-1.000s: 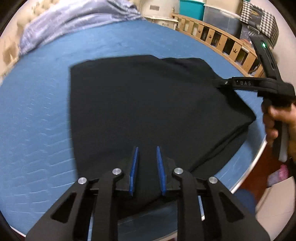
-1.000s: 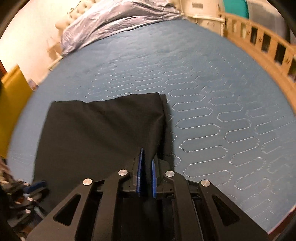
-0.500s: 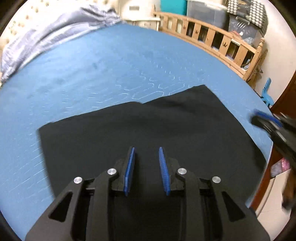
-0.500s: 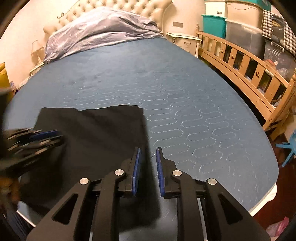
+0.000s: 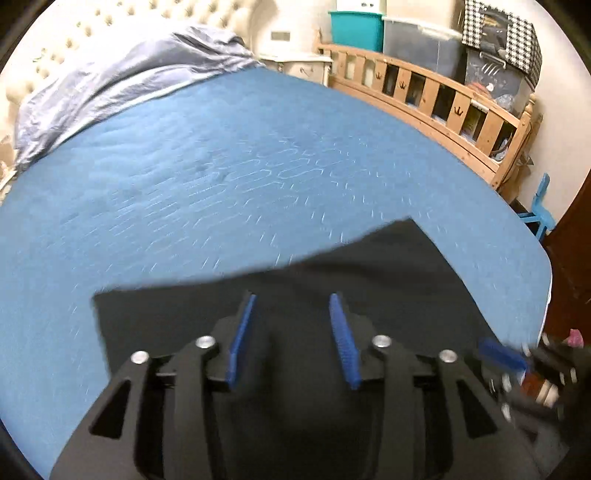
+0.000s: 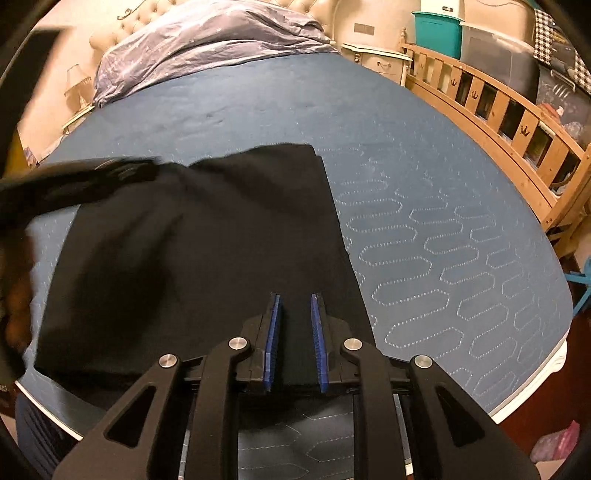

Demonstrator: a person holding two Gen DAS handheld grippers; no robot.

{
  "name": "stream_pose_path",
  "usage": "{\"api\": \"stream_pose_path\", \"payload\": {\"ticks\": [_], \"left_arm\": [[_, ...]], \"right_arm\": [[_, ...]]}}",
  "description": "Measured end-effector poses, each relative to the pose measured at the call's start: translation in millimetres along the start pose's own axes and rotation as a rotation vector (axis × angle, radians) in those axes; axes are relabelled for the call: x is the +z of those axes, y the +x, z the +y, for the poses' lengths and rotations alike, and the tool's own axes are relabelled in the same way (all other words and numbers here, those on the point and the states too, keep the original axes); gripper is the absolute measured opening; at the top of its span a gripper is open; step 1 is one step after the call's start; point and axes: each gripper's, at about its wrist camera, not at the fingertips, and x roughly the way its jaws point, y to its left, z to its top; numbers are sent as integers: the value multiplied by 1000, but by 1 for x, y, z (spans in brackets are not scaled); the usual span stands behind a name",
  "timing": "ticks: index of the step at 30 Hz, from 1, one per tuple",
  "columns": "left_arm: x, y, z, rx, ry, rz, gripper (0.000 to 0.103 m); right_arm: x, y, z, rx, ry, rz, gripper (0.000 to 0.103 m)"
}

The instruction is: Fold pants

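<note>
Both pairs of blue-padded fingers stand apart with nothing between them: the left gripper (image 5: 293,334) is spread wide, the right gripper (image 6: 295,338) narrower. Each hovers over the black pants (image 6: 207,243), which lie folded into a flat rectangle on the blue quilted bed (image 6: 424,192), near its front edge. Bunched grey bedding (image 6: 207,48) lies at the far headboard end.

Home bedroom: big bed w/ blue quilted mattress (image 6: 424,221), tufted headboard (image 6: 295,5) & crumpled duvet (image 6: 207,40) at far end, wooden crib rail (image 6: 509,110) on right, storage bins (image 5: 356,29) far right, nightstand (image 6: 376,59).
</note>
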Motion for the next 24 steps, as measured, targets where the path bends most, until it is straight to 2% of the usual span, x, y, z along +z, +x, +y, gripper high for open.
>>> {"api": "stream_pose_path", "payload": {"ticks": [3, 5, 7, 9, 18, 22, 24], "left_arm": [[-46, -13, -4, -7, -9, 47, 45], [-76, -11, -8, 22, 13, 106, 46], [-96, -23, -4, 40, -4, 74, 51], [-105, -33, 1, 72, -22, 68, 54], [-127, -49, 17, 74, -54, 72, 59], [-128, -50, 14, 81, -51, 66, 59], [-129, -64, 7, 110, -20, 14, 59]], "right_arm": [[-3, -3, -1, -27, -17, -5, 16], [-6, -4, -2, -37, -19, -4, 16], [-9, -6, -3, -48, -20, -5, 17], [-13, -8, -4, -60, -25, -5, 17], [-20, -9, 2, -107, -46, 1, 19], [-21, -9, -2, -87, -35, 7, 19], [-21, -12, -12, -53, 6, 12, 20]]}}
